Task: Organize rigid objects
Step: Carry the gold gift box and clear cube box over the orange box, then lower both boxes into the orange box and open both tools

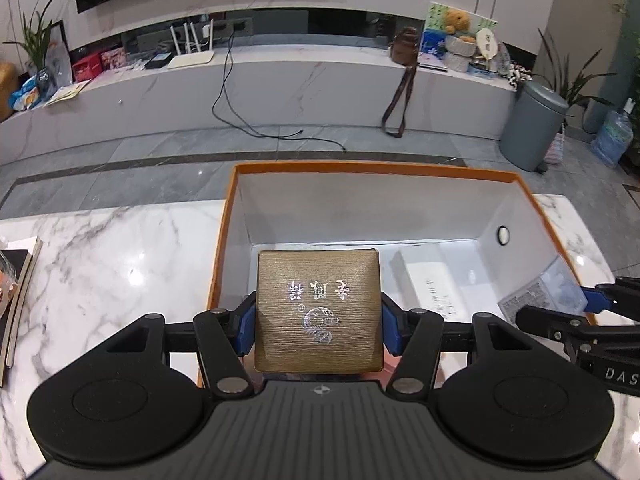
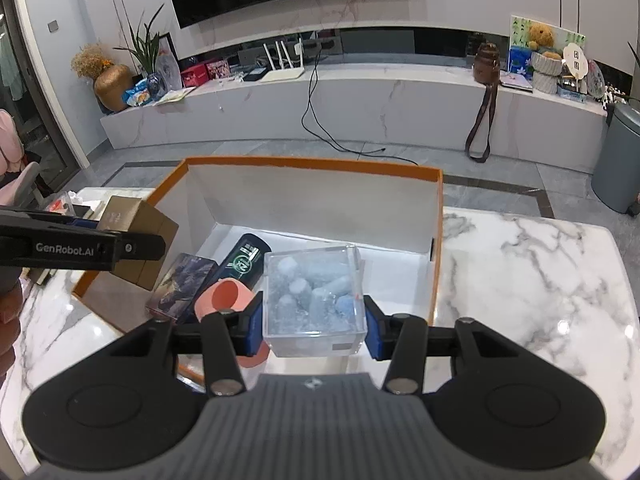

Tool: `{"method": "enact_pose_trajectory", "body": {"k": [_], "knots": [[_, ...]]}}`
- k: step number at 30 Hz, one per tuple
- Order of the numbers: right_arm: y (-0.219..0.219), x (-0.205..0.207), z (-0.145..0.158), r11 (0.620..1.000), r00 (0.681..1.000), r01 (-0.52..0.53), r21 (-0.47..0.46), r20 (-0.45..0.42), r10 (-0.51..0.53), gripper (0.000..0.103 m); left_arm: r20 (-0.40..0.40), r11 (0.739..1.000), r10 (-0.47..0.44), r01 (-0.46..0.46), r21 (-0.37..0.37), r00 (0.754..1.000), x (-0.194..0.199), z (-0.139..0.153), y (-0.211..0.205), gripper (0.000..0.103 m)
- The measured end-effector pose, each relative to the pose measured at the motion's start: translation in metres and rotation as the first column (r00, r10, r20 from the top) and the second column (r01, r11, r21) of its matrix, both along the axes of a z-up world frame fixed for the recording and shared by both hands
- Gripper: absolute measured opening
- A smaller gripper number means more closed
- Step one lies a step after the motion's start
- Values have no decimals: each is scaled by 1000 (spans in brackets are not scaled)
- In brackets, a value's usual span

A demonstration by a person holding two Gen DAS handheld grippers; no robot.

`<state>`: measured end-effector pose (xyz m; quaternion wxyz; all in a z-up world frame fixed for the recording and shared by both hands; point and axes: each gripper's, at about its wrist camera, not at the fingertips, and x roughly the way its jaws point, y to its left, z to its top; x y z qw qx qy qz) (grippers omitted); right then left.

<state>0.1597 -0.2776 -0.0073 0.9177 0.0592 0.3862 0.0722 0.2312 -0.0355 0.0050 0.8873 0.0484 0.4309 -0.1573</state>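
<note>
My left gripper (image 1: pixel 318 324) is shut on a gold box (image 1: pixel 318 312) with silver characters, held over the near left edge of the orange-rimmed white storage box (image 1: pixel 372 168). The gold box also shows in the right wrist view (image 2: pixel 138 236). My right gripper (image 2: pixel 314 326) is shut on a clear plastic cube (image 2: pixel 314 300) with pale blue pieces inside, held over the storage box (image 2: pixel 312 162). Inside lie a white carton (image 1: pixel 430 280), a dark patterned case (image 2: pixel 182 284), a black tube (image 2: pixel 244 258) and a pink cup (image 2: pixel 228 300).
The storage box stands on a white marble table (image 2: pixel 532 280). Books (image 1: pixel 18 300) lie at the table's left edge. Beyond are a grey tiled floor, a low TV bench with clutter, a black cable, and a grey bin (image 1: pixel 532 126).
</note>
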Motion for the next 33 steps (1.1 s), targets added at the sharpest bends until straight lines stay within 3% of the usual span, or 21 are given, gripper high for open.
{"method": "enact_pose_trajectory", "body": {"k": [7,33], "knots": [[11,9,-10,994,1000,-6,-111,-10,5,48,-20,999,19,-19,38,1000,13,-12,0,67],[24,28,-24,983,999,-27,-184,-47,18,47,-46,996,53,-49,74,998,42,-24,-15,67]]}}
